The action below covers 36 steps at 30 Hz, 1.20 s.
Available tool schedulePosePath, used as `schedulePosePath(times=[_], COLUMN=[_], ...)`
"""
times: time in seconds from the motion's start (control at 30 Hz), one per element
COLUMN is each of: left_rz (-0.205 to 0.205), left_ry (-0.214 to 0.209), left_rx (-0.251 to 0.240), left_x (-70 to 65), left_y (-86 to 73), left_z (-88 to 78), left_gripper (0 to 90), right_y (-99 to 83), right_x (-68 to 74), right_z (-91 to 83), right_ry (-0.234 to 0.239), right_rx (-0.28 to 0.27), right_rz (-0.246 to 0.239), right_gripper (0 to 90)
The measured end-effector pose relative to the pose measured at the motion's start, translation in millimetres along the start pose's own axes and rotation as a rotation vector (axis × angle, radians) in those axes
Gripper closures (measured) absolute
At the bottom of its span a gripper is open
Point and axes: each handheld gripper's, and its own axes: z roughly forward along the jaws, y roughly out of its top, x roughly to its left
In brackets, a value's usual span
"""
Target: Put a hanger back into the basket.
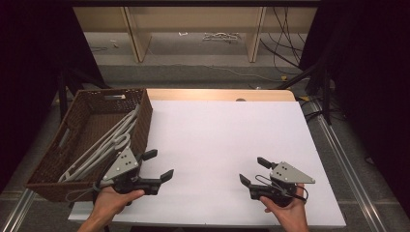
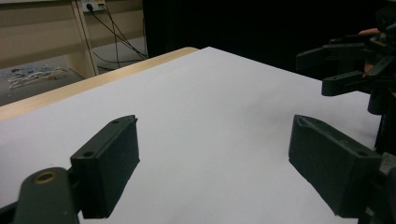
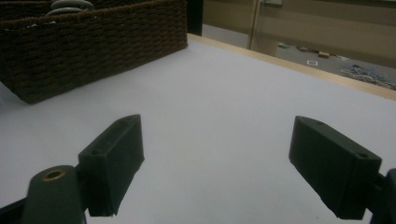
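Both jaws spread, nothing held: left hand-held gripper sits just right of the basket of grey hangers. Right hand-held gripper idles opposite. I'd guess we're at the start; next, reach left into it.

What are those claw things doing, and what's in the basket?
A person holds a black two-jaw claw in each hand over a white table. The left gripper and the right gripper are both open and empty, holding nothing. A dark brown woven wicker basket sits on the table's left side, with light grey plastic hangers lying inside it. Nothing has been picked up at this moment.
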Motion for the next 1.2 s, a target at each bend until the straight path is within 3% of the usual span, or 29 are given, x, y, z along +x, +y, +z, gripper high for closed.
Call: schedulePosePath(times=[0.07,0.3,0.5,0.6,0.77,0.9,0.97,1.0,1.1,1.2], left_rz=[0.004,0.011,0.019,0.025,0.0,-0.019,-0.007,-0.004,-0.005,-0.016], left_ry=[-0.008,-0.014,-0.017,-0.01,0.021,0.038,0.024,0.031,0.031,0.037], left_rx=[0.004,0.009,0.003,0.007,0.008,0.006,-0.003,0.003,0.008,-0.002], left_x=[-2.3,-10.1,-15.8,-14.7,-8.4,-7.5,-6.9,-7.3,-6.7,-5.9], left_y=[-2.8,-10.1,-22.4,-27.7,-35.0,-36.5,-36.6,-36.3,-36.7,-36.6], left_z=[2.1,6.9,13.5,13.8,10.6,7.0,6.0,5.2,5.9,5.9], left_gripper=[16.1,16.1,16.0,16.1,16.2,16.1,16.1,16.1,16.1,16.1], right_y=[0.4,-0.5,-2.7,-3.8,-6.7,-9.3,-11.0,-10.1,-10.0,-7.0], right_x=[1.4,5.5,6.5,8.0,10.6,10.4,12.1,12.6,13.9,12.0], right_z=[1.2,0.9,-0.2,-2.7,-6.0,-10.2,-11.0,-14.9,-11.8,-15.2], right_ry=[0.007,0.008,0.014,0.008,0.012,-0.011,0.002,-0.007,0.008,-0.004], right_rx=[-0.004,0.012,-0.007,-0.003,-0.014,-0.009,-0.024,0.011,-0.022,-0.017], right_rz=[-0.017,-0.01,0.007,0.007,0.029,0.03,0.04,0.033,0.03,0.02], right_gripper=[18.7,17.2,15.6,15.6,15.6,15.6,15.6,15.6,15.7,15.7])
